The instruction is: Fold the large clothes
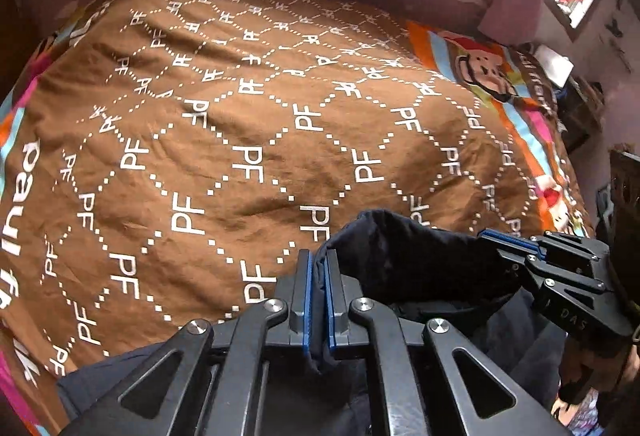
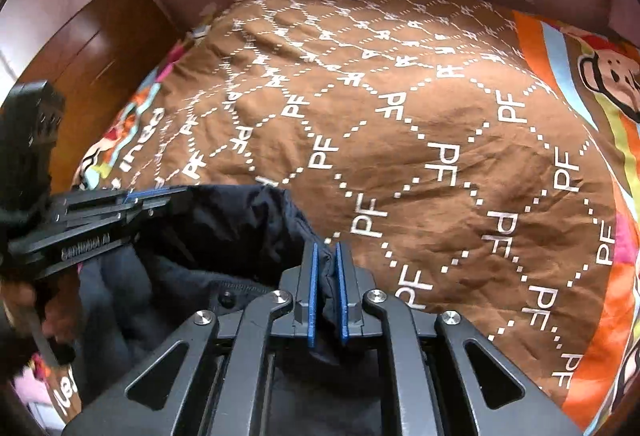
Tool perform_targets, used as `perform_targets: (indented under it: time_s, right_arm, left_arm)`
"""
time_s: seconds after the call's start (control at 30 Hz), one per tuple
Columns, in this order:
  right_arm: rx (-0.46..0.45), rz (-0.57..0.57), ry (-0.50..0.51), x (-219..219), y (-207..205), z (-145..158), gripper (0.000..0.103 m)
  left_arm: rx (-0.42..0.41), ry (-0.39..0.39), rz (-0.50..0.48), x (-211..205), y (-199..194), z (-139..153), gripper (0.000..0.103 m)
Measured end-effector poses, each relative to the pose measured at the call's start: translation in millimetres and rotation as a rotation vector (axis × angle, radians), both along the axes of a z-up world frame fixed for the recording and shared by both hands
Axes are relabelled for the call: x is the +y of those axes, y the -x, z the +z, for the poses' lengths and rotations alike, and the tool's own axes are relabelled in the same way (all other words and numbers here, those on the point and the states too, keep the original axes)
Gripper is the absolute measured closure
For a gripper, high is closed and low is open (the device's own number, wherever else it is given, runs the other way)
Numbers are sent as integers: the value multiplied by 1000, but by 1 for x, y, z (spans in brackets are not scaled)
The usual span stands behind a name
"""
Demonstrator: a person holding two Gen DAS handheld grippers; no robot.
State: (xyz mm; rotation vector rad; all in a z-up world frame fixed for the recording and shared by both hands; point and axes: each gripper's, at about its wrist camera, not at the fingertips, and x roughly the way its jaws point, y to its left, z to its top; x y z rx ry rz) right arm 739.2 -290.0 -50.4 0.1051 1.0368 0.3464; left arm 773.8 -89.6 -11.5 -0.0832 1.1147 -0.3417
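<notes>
One big dark jacket (image 1: 420, 260) sits at the bottom of both pictures, at the near edge of a bed, and most of it hangs low and out of sight. Two claws hold its top edge. The left gripper (image 1: 318, 292) is squeezed nearly shut on a fold of the cloth, low in the middle of the left picture. The right gripper (image 2: 326, 292) is squeezed the same way on another bit of the edge, low in the middle of the right picture. Each claw bites only a thin bit of cloth, so I think the heavy jacket could slip out if it gets pulled fast. The edge sags between the two claws, so the jacket could land bunched up. Behind it, the brown bedspread (image 1: 240, 115) has bumps and wrinkles, and these could make the fold crooked.
</notes>
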Motion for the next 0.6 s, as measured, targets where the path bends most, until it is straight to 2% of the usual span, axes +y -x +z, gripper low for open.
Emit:
perform_targets:
  time_s: [0.1,0.17,0.3,0.4,0.5,0.6]
  right_arm:
    - [-13,36,-37,-4,16,8,99]
    - [-7,74,-69,-6,33,16,99]
    - [18,114,-98,-17,65,26,99]
    - [38,150,-62,-26,89,22,99]
    - [47,186,-20,-32,108,16,99]
    - [55,229,-10,-34,124,15,99]
  left_arm:
    - [-14,67,-32,13,11,15,99]
    - [-33,91,-90,19,27,28,99]
    - [-27,91,-185,25,61,40,99]
    - [6,92,-259,28,89,36,99]
    - [49,28,-338,20,114,18,99]
    - [77,-78,-419,6,135,-4,99]
